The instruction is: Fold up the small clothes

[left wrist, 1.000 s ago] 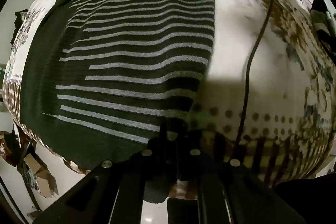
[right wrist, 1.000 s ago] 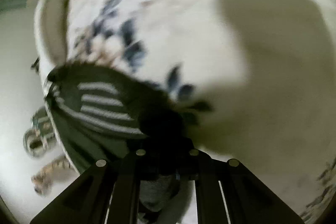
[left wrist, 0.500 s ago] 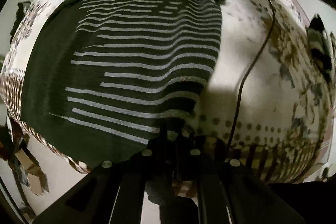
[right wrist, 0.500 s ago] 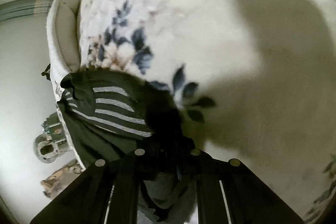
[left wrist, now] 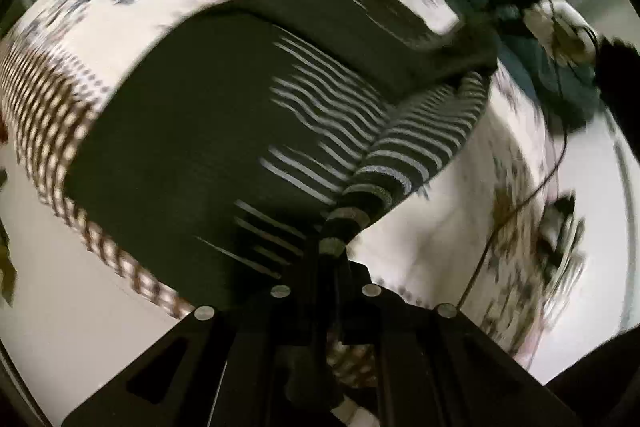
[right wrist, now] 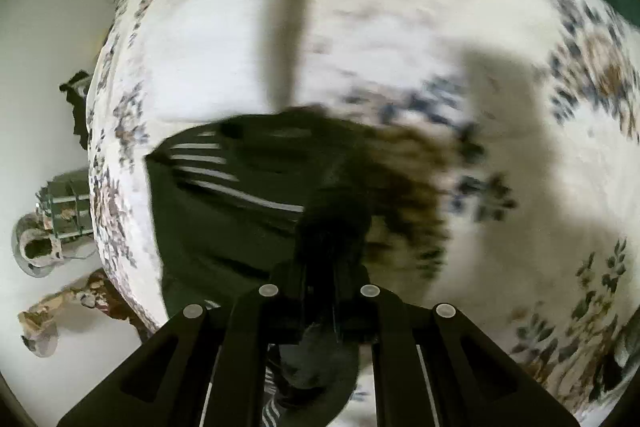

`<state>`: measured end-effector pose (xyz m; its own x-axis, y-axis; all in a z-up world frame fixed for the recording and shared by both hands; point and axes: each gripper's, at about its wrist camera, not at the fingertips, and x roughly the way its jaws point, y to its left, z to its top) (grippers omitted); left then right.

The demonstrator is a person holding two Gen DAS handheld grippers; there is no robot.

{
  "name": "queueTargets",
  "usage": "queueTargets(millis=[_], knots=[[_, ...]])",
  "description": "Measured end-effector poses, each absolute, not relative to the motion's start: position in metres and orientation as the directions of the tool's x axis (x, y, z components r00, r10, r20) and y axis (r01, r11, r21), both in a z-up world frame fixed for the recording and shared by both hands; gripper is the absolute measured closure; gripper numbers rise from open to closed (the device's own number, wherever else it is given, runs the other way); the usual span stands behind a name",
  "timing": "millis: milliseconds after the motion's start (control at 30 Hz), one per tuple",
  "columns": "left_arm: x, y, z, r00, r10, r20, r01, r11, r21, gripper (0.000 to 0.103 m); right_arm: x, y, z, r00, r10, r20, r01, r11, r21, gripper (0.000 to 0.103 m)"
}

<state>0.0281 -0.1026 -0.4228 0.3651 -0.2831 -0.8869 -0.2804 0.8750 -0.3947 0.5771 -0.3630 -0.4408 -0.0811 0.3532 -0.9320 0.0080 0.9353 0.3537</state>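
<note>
A dark green sweater with pale grey stripes (left wrist: pixel 192 147) lies on a floral bedspread (left wrist: pixel 448 243). My left gripper (left wrist: pixel 332 251) is shut on the sweater's striped right edge and holds it lifted, so that edge rises as a raised fold (left wrist: pixel 408 155) above the flat body. In the right wrist view the same sweater (right wrist: pixel 224 203) shows as a bunched dark piece with a few stripes. My right gripper (right wrist: pixel 332 239) is shut on its dark edge, held above the bedspread (right wrist: pixel 400 39). Both views are motion-blurred.
A thin black cable (left wrist: pixel 556 163) runs across the bed's right side past teal fabric (left wrist: pixel 560 75). The bed's checked border (left wrist: pixel 52 131) drops to a pale floor at left. Clutter lies on the floor (right wrist: pixel 44 235) left of the bed.
My left gripper has lifted the sweater's right edge off the bed and swung it, so the view has rotated. My right gripper has risen with its part of the sweater.
</note>
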Motion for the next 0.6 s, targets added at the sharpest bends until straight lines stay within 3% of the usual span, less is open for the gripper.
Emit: queueTargets(millis=[233,433,600], knots=[[0.029,0.011,-0.442,0.424,-0.319,-0.847,-0.372,0.792,-0.485,0.099,0.608,-0.187,-0.426,-0.066,0.214,-0.975,-0.038,0.975,0.217,0.093],[0.028,0.094,-0.491,0.460,-0.323,-0.827,-0.467,0.704,-0.535,0.099,0.625,-0.034,-0.484,-0.075,0.035,-0.997,-0.131,0.990,0.044,0.093],[0.030,0.137,-0.537,0.465,-0.323,-0.824,-0.527,0.647,-0.551,0.100,0.634,0.015,-0.532,-0.071,-0.034,-0.997,-0.107,0.994,-0.026,0.093]])
